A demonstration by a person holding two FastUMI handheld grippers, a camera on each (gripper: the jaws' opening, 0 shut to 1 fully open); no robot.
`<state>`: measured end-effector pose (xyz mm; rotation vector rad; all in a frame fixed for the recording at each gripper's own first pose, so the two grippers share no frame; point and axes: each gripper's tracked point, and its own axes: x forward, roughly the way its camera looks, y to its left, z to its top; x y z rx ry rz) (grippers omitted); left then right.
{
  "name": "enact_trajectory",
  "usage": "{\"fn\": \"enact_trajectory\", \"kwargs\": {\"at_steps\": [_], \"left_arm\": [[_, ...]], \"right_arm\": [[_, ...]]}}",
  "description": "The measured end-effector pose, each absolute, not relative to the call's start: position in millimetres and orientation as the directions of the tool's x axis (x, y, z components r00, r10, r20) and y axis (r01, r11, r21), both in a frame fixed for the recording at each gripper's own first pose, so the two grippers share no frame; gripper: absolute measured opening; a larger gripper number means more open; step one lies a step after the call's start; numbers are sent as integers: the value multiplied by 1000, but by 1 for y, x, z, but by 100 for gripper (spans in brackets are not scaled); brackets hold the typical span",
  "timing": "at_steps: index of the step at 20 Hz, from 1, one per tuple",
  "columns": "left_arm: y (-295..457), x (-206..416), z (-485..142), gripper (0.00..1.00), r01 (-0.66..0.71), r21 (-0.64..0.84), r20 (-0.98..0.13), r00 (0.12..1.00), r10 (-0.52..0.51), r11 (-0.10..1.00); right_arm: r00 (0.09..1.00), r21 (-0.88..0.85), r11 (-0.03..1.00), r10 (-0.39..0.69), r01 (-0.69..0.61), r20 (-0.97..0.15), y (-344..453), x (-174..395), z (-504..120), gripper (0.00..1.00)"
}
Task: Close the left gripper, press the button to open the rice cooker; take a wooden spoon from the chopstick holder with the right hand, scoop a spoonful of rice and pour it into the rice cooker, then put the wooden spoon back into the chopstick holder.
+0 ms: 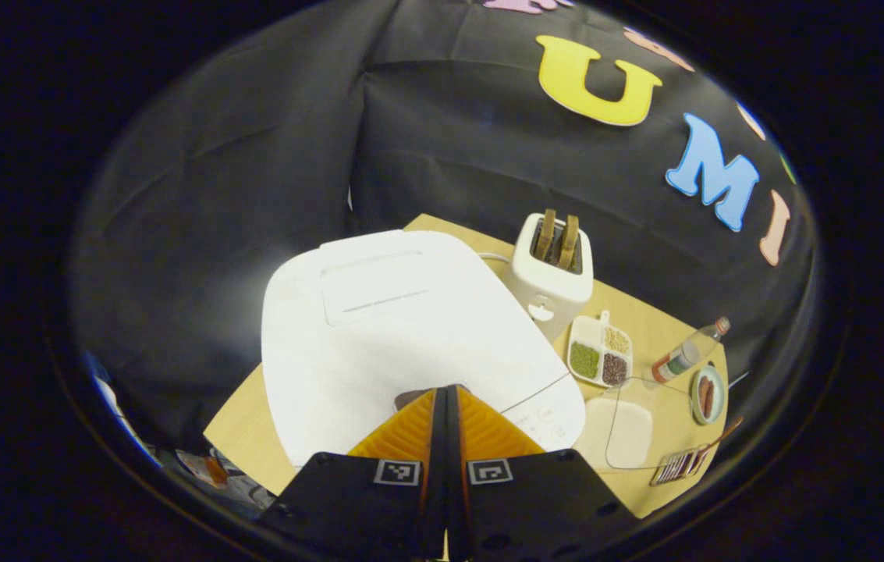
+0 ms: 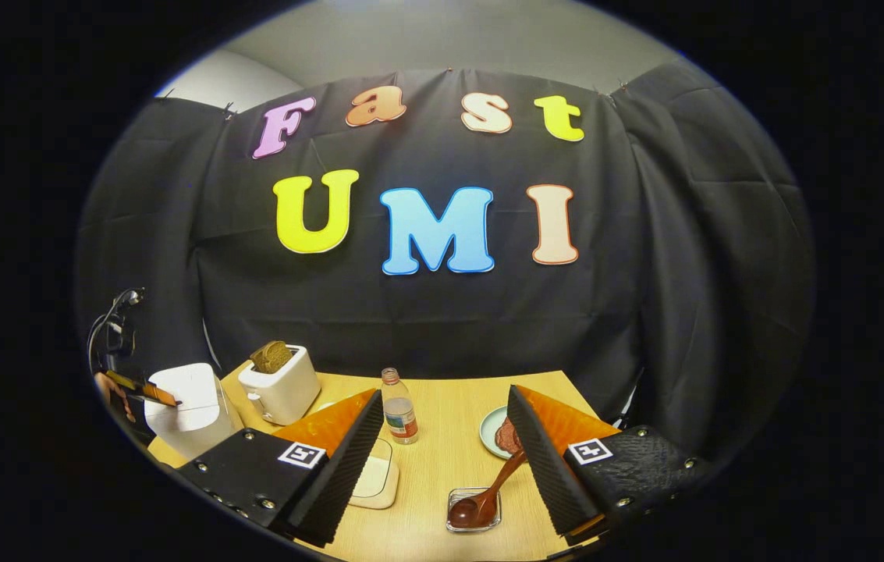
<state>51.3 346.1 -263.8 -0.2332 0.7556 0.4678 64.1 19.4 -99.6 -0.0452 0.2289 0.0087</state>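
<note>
Clenched left gripper [image 1: 445,390] poises its tips over the rice cooker [image 1: 395,328] lid's front edge (likely for the button), while the right gripper [image 2: 442,460] gapes above the wooden spoon [image 2: 488,496]

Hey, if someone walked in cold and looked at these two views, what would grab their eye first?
The big white rice cooker, lid down, right under the shut left gripper, whose tips sit at its front edge. Next, the toaster behind it with two slices standing in its slots. In the right gripper view, the open right gripper frames a wooden spoon resting in its holder on the table.
</note>
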Motion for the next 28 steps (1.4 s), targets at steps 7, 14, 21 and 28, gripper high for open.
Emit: {"fn": "enact_trajectory", "kwargs": {"at_steps": [7,14,21,28], "left_arm": [[334,38,-284,8,-468,-21,-743,598,300,883],[341,52,-275,9,-486,-43,-749,594,294,873],[361,74,-145,12,-524,13,-443,761,475,851],[280,54,-38,96,-418,-47,-118,904,410,907]], "right_arm": [[975,-43,999,7,-17,-222,13,61,-96,97],[974,-41,999,8,-18,-225,5,51,-98,97],[978,-33,999,-13,7,-208,-17,53,-91,97],[983,-23,999,-28,25,-184,-41,59,-85,97]]}}
